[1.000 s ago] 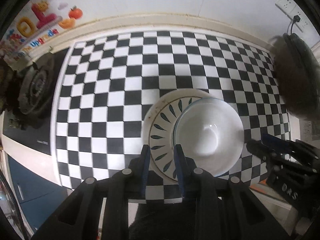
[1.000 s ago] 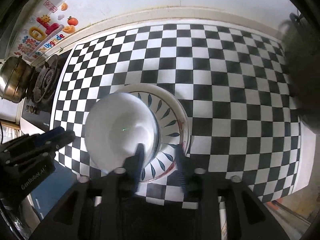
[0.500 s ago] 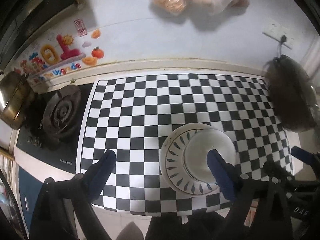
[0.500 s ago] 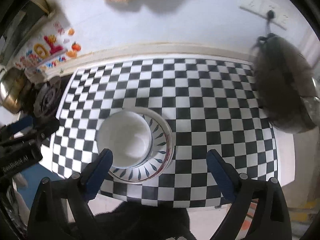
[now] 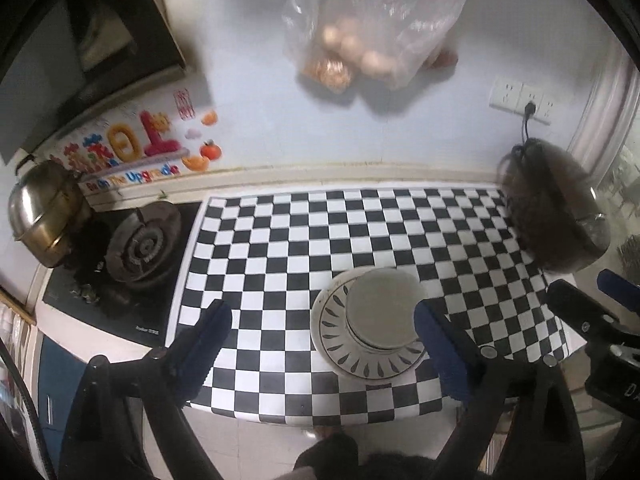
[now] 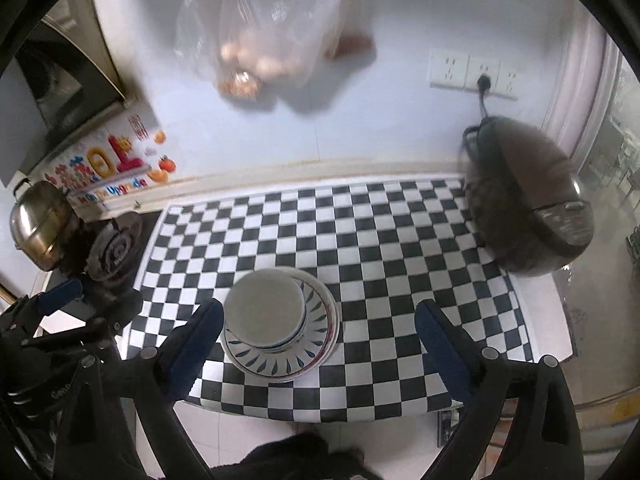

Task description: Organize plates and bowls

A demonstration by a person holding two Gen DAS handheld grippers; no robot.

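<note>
A white bowl [image 5: 380, 308] sits inside a white plate with a dark leaf-pattern rim [image 5: 352, 364], near the front of the checkered mat [image 5: 320, 240]. My left gripper [image 5: 320, 314] hovers well above them, open wide with nothing between its blue pads. The right wrist view shows the same bowl [image 6: 264, 312] on the plate [image 6: 320, 320], under and left of centre of my right gripper [image 6: 319, 312], which is also open and holds nothing. Each gripper appears at the side of the other's view: the right gripper [image 5: 592, 312] and the left gripper [image 6: 68, 304].
A gas burner [image 5: 144, 244] and a steel pot [image 5: 44, 212] stand left of the mat. A dark rice cooker [image 5: 552, 216] sits at the right, plugged into a wall socket [image 5: 520, 98]. A plastic bag of eggs [image 5: 360, 32] hangs on the wall. The counter's front edge [image 5: 320, 420] lies just below the plate.
Both grippers went from nearly shut at the plate's rim to wide open. They rose and drew back from the counter. The bowl and plate stayed on the mat.
</note>
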